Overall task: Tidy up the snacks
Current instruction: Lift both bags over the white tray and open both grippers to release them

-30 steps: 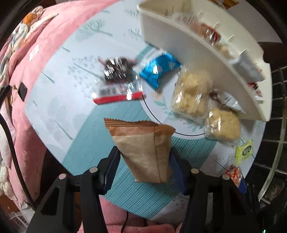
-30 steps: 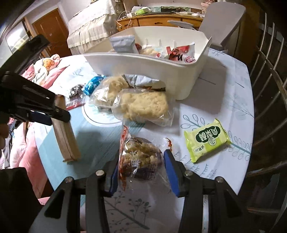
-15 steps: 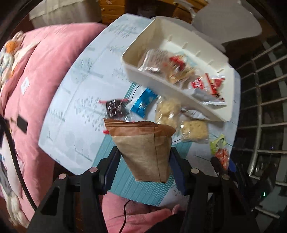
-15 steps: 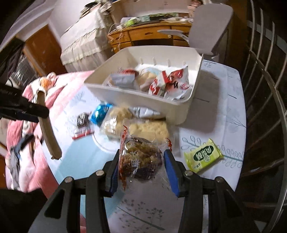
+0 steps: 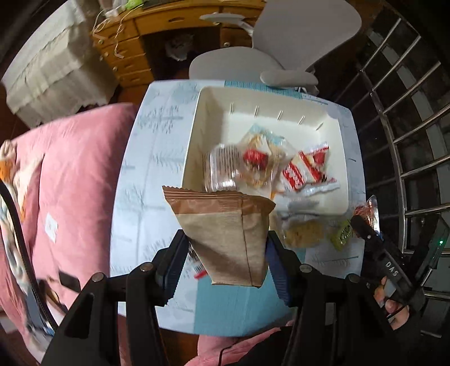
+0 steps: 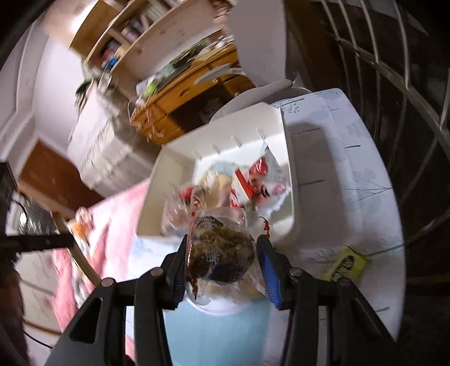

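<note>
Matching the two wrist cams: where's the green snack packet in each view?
Left wrist: green snack packet right of centre, on the table beside the pale crumbly snack bag, just below the white bin.
Right wrist: lower right, alone on the tablecloth, right of the jaws.
Shared landmark: the white bin.

Beyond the far edge of the table (image 5: 146, 157) — its cloth pale with a teal band along the near edge — we see a grey chair (image 5: 281, 56) and, past it, a wooden desk (image 5: 168, 25) with drawers. A pink bedspread (image 5: 78, 169) lies against the table's left edge, a white frilled cloth (image 5: 56, 64) hangs further back, and a metal railing (image 5: 407, 126) runs past the right edge — bookshelves (image 6: 126, 33) above the desk are blurred.
</note>
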{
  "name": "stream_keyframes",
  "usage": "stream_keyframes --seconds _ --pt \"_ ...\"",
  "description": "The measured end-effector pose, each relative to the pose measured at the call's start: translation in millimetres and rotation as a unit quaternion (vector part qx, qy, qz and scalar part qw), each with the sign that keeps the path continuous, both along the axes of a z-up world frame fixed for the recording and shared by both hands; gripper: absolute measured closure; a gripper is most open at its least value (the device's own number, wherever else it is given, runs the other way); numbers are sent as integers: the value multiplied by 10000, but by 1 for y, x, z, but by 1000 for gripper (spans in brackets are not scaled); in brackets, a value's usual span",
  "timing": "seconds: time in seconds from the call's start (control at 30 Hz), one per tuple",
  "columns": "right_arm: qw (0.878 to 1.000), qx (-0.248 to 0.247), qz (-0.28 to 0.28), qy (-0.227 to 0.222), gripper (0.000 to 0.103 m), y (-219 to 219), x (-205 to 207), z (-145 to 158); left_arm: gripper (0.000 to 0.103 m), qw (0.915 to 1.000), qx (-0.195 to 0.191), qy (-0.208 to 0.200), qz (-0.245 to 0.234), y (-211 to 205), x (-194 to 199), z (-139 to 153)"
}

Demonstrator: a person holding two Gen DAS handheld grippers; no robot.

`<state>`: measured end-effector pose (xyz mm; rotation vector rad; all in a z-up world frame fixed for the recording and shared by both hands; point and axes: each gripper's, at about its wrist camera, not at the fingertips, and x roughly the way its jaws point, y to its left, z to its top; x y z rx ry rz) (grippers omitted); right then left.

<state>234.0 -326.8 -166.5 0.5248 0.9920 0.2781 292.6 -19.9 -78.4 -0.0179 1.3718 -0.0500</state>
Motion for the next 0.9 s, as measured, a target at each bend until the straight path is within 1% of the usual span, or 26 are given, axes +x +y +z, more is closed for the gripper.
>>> stream_keyframes --seconds 0.07,0.23,0.3,0.4,0.47,0.57,0.6,0.63,0.67,0.7,0.77,0.9 --pt "9998 94 -197 19 57 1 6 -1 49 9999 4 -17 -108 3 13 0" --pt "9986 18 -519 57 57 11 21 -6 49 9993 5 -142 -352 11 50 -7" --pt "9979 39 -644 93 57 14 28 -11 49 9990 3 -146 -427 12 60 -13" --pt "9963 11 -843 184 57 19 36 -18 49 9982 -170 -41 -578 11 76 -29" --pt "9952 -67 -944 237 57 23 40 -22 50 9973 -213 10 -706 8 86 -38" --pt "9939 -110 -1065 258 55 26 44 -26 51 9961 -261 -34 -843 4 98 -48" --pt "9936 -129 -1094 259 55 26 44 -27 49 9956 -328 -43 -882 3 100 -51" --pt "9932 -170 -1125 258 55 27 45 -27 46 9949 -408 -43 -924 1 104 -53" --pt "9925 -222 -1171 263 49 26 45 -27 34 9946 -427 -57 -947 0 105 -54" --pt "9917 -254 -1228 269 42 26 45 -27 29 9943 -426 -102 -976 -2 107 -55" --pt "9900 -254 -1366 255 40 22 44 -27 29 9935 -405 -171 -1045 -5 108 -54" --pt "9879 -263 -1505 277 40 15 40 -28 29 9927 -411 -156 -1122 -9 106 -55"
